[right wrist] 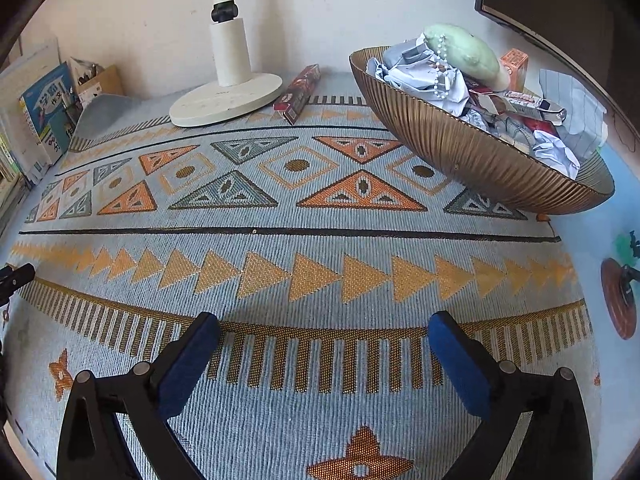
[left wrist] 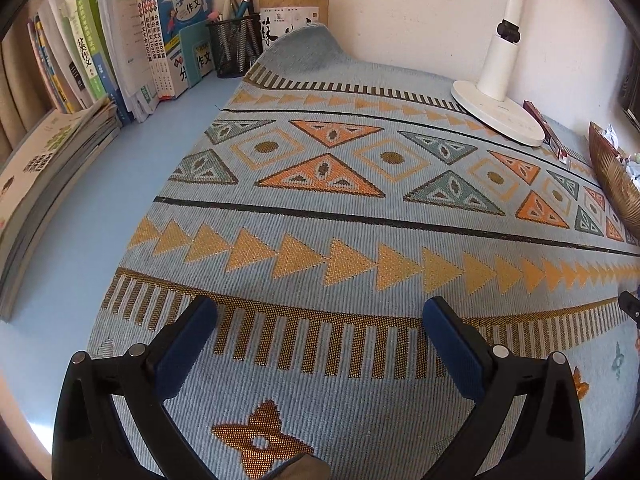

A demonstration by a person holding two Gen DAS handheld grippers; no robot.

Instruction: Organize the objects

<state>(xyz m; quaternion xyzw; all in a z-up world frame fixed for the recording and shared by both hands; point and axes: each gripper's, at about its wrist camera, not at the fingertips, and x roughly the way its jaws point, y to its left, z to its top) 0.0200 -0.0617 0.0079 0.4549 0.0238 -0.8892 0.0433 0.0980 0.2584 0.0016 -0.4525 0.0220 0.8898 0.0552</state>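
Where paper fills bowl (right wrist: 472, 156), pens (left wrist: 240, 4) in cup (left wrist: 234, 50)

A: Even, soft daylight in both views; bright without harsh glare. Faint sheen on the blue worktop (left wrist: 132, 184) at lower left.

B: Soft shadows cast forward on the woven mat (right wrist: 320, 216) beneath each claw tip, left claw (left wrist: 320, 312) and right claw (right wrist: 324, 326) alike. Darker shade under the ribbed bowl (right wrist: 472, 160).

A: Strong fisheye bowing of straight pattern lines; black vignette at the corners.

B: Weave sharp at centre; book spines (left wrist: 80, 60) softened toward the rim.
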